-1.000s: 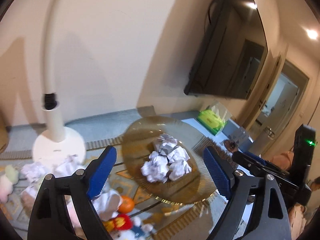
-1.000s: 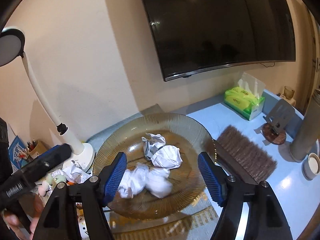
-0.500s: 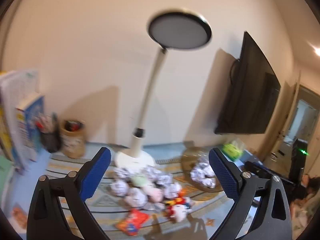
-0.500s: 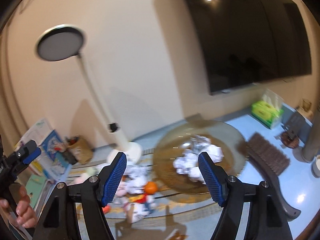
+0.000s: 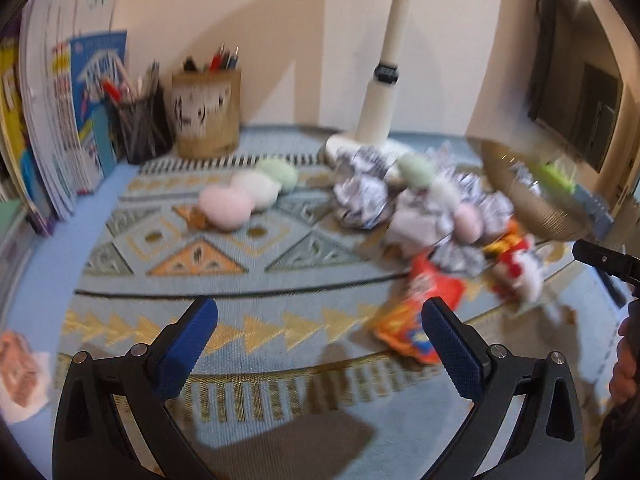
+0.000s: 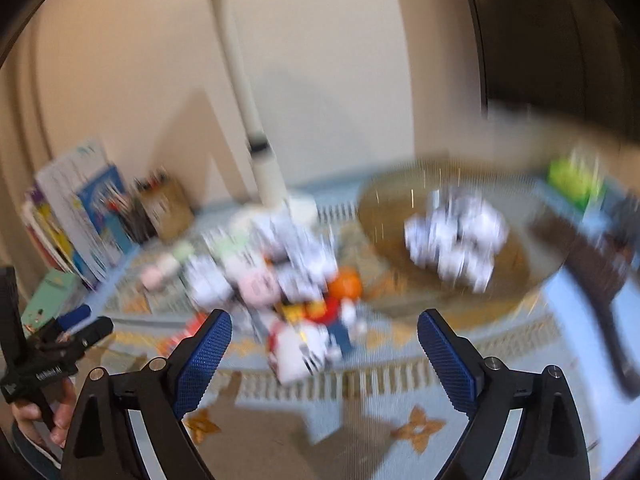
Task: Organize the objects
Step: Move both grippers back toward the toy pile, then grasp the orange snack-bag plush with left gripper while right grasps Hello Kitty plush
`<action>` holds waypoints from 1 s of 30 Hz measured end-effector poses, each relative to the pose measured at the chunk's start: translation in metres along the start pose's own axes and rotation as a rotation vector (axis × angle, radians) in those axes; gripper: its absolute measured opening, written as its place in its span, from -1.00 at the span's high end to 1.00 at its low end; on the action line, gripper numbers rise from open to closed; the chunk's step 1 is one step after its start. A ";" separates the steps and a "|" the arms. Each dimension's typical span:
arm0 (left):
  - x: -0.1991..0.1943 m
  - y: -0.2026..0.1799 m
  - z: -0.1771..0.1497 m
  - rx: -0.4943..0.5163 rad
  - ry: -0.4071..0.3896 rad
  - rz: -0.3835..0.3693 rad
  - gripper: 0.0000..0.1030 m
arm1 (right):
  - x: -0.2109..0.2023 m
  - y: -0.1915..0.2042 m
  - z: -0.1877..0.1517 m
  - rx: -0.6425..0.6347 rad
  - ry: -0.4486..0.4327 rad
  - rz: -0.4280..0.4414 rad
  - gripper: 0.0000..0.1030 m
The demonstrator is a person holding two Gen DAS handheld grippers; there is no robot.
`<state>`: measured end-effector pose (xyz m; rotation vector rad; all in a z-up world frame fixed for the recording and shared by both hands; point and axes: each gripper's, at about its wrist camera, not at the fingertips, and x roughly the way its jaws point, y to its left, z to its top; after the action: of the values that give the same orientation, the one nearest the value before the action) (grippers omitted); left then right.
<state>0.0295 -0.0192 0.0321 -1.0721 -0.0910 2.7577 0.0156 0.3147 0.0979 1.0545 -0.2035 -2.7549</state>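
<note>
Both views are blurred by motion. A pile of crumpled paper balls (image 5: 362,196) (image 6: 280,256), soft pastel balls (image 5: 226,206), an orange snack bag (image 5: 416,312) and a small red-and-white toy (image 5: 516,268) (image 6: 308,340) lies on a patterned mat (image 5: 224,264). An amber glass plate (image 5: 532,204) (image 6: 520,276) at the right holds several paper balls (image 6: 456,240). My left gripper (image 5: 320,344) is open and empty above the mat's front. My right gripper (image 6: 324,356) is open and empty above the toy.
A white lamp (image 5: 380,100) (image 6: 256,148) stands behind the pile. Pen holders (image 5: 206,110) and books (image 5: 60,120) stand at the back left. A dark brush (image 6: 592,272) and green tissue pack (image 6: 572,180) lie right of the plate.
Both grippers have pulled back from the plate and swung left and down, so the pile on the mat now fills the views. Both stay open.
</note>
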 end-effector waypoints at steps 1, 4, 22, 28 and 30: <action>0.004 0.002 0.000 -0.012 0.030 0.004 -0.98 | 0.013 -0.007 -0.006 0.023 0.030 -0.006 -0.82; -0.010 0.008 -0.001 -0.021 -0.031 -0.013 -0.98 | 0.038 -0.024 -0.018 0.054 0.063 -0.035 -0.82; 0.020 -0.056 -0.001 0.247 0.077 0.009 -0.98 | 0.072 0.011 -0.032 -0.052 0.154 -0.024 -0.87; 0.027 -0.063 -0.003 0.237 0.089 -0.049 -0.98 | 0.068 -0.001 -0.037 -0.036 0.167 -0.153 -0.51; 0.029 -0.061 -0.001 0.225 0.099 -0.053 -0.98 | 0.054 -0.030 -0.040 0.060 0.153 -0.219 -0.51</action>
<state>0.0184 0.0463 0.0194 -1.1236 0.1967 2.5876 -0.0010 0.3300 0.0273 1.3730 -0.1576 -2.8556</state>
